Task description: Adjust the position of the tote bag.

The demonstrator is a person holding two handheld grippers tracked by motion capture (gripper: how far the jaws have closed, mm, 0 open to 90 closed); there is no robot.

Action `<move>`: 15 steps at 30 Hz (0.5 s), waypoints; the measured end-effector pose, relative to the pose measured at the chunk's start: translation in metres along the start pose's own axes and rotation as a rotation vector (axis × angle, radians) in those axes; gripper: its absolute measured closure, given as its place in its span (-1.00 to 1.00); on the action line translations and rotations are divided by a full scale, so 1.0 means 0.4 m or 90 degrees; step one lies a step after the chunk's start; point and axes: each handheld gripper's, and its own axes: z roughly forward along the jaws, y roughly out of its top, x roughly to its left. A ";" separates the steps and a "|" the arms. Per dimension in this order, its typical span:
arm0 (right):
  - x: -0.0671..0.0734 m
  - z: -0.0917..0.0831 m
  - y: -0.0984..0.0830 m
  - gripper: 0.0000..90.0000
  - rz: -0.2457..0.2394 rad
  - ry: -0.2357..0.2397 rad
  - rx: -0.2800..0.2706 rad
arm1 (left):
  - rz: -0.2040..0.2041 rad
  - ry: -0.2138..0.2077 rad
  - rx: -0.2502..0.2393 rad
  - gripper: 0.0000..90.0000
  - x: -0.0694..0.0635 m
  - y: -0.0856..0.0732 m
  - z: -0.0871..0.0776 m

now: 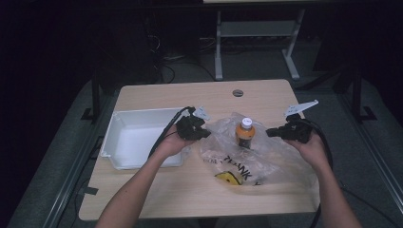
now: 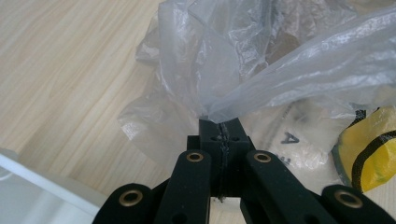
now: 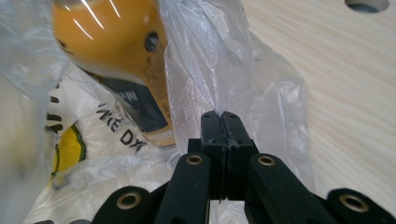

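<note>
A clear plastic bag (image 1: 256, 159) with black lettering and a yellow mark lies spread on the wooden table (image 1: 157, 185). An orange bottle (image 1: 245, 133) with a white cap and dark label stands upright inside it. My left gripper (image 1: 206, 133) is shut on the bag's left edge; its view shows the film (image 2: 261, 70) pinched between the jaws. My right gripper (image 1: 271, 132) is shut on the bag's right edge, with the film (image 3: 219, 74) caught between its tips. In the right gripper view the bottle (image 3: 116, 51) looms close on the left behind the plastic.
A white plastic tray (image 1: 124, 142) sits on the table's left side, beside my left hand. A round cable hole (image 1: 238, 92) is near the table's far edge. Desk legs and cables stand on the dark floor beyond.
</note>
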 end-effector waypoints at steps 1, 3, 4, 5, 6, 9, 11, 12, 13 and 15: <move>-0.003 0.006 -0.007 0.97 0.004 0.002 0.002 | 0.002 0.000 0.001 1.00 0.000 -0.001 0.001; -0.005 0.012 -0.016 0.97 0.011 0.000 0.007 | 0.004 -0.001 0.001 1.00 0.000 -0.004 0.004; -0.006 0.016 -0.021 0.97 0.012 -0.001 0.006 | 0.005 -0.002 0.001 1.00 -0.001 -0.005 0.005; -0.008 0.019 -0.026 0.96 0.020 0.002 0.009 | 0.002 -0.003 0.002 1.00 -0.002 -0.007 0.006; -0.010 0.022 -0.033 0.96 0.023 0.001 0.009 | 0.000 -0.002 0.001 1.00 -0.003 -0.007 0.007; -0.014 0.027 -0.044 0.95 0.033 0.003 0.012 | 0.006 -0.004 0.002 1.00 -0.006 -0.008 0.008; -0.013 0.029 -0.045 0.95 0.033 0.003 0.014 | 0.006 -0.005 0.002 1.00 -0.007 -0.008 0.007; -0.012 0.030 -0.045 0.95 0.030 0.002 0.013 | 0.006 -0.005 0.002 1.00 -0.007 -0.008 0.007; -0.011 0.030 -0.046 0.95 0.027 0.000 0.011 | 0.006 -0.005 0.000 1.00 -0.007 -0.009 0.006; -0.011 0.032 -0.049 0.95 0.029 -0.001 0.012 | 0.006 -0.004 -0.001 1.00 -0.007 -0.010 0.005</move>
